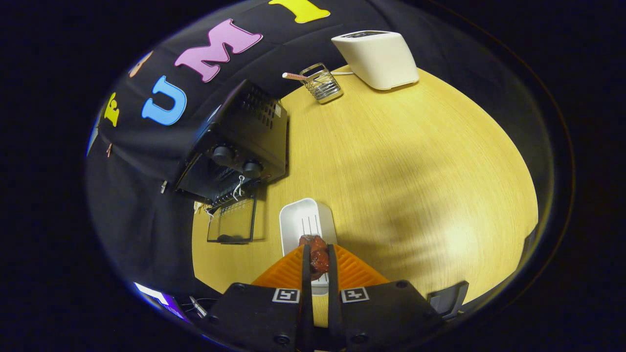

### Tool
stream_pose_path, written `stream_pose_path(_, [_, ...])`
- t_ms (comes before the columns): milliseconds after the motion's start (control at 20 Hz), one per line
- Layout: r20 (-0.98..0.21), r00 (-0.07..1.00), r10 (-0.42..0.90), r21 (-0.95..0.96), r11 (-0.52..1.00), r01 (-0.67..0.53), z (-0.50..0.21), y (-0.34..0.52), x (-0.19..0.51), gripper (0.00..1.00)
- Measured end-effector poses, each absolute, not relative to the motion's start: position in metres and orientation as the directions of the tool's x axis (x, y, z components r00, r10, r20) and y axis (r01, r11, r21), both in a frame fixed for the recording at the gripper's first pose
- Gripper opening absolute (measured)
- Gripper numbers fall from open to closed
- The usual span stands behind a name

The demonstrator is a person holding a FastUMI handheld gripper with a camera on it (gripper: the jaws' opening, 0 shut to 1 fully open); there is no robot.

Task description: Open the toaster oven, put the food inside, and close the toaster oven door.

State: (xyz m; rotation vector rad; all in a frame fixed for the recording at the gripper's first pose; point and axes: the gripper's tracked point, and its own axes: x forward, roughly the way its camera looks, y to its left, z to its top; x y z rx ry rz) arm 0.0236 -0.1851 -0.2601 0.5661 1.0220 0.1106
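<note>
My gripper (pixel 318 255) is shut on a reddish-brown piece of food (pixel 318 257), both fingers pressing its sides. The food hangs just above a white rectangular tray (pixel 305 220) on the wooden table (pixel 391 171). Beyond and to the left stands the black toaster oven (pixel 239 142), with two knobs on its front. Its glass door (pixel 234 222) is folded down open onto the table, left of the tray. A white string hangs near the door's hinge.
At the far end of the table stand a white pop-up toaster (pixel 379 57) and a small wire rack (pixel 323 84) with a stick across it. Black cloth walls the left and back. A dark object (pixel 447 296) sits by the near right edge.
</note>
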Motion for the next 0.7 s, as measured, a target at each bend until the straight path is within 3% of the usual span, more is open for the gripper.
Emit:
stream_pose_path(400, [-0.773,0.566,0.286,0.455,0.872,0.182,-0.239,-0.199,0.014,0.14])
stream_pose_path(700, [-0.694,0.651,0.307,0.567,0.791,0.231,-0.178,-0.154,0.014,0.14])
